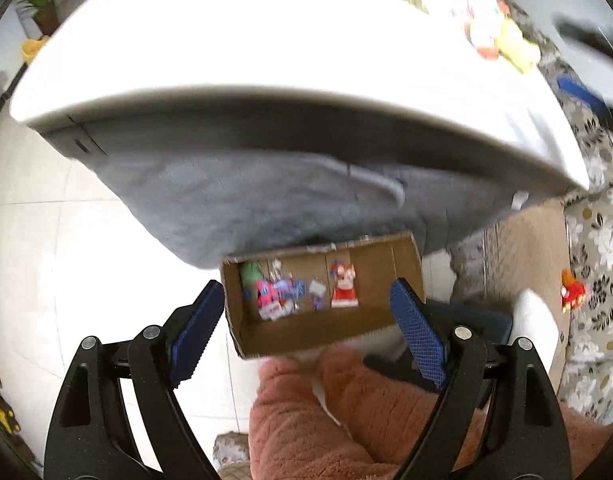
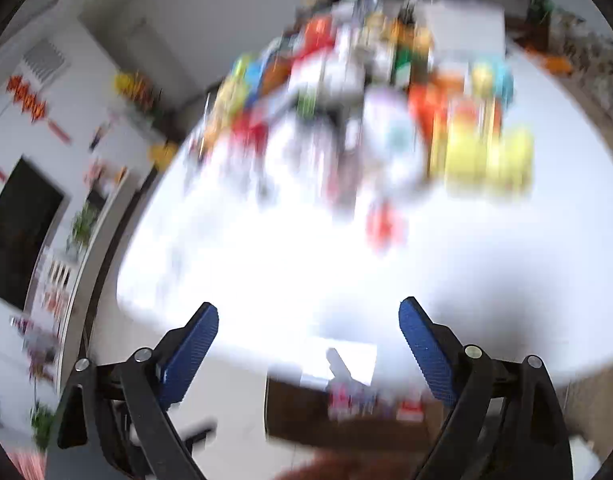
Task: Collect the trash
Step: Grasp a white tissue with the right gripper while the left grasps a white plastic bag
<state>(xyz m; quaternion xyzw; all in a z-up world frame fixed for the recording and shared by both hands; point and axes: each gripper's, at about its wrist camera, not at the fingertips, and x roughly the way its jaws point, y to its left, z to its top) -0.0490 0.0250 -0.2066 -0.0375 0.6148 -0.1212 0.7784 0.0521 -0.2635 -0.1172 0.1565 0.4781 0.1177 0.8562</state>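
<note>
Your left claw (image 1: 310,316) stands wide with nothing between its blue pads (image 1: 416,330), pointed steeply down over the cardboard box (image 1: 306,332) on the floor. That box sits under the edge of the white counter (image 1: 226,52), right in front of your knees in their fuzzy pink trousers (image 1: 326,412). That placing makes sense: trash can be dropped straight off the counter into it. Several bright wrappers (image 1: 282,292) and a red and white packet (image 1: 344,290) already lie on its bottom, so part of the collecting looks done.

Your right claw (image 2: 308,334) is just as wide and just as empty, aimed over the near rim of the counter (image 2: 346,264). Beyond it, a heap of coloured packets and boxes (image 2: 366,92) crowds the far side, with a yellow thing (image 2: 490,156) to the right and a small red piece (image 2: 384,224) lying nearest to you. The view is badly blurred, so you cannot tell which of these is trash. The box (image 2: 346,412) shows at the bottom edge, below the counter's rim.

With both claws free, the red piece looks the easiest next reach.
</note>
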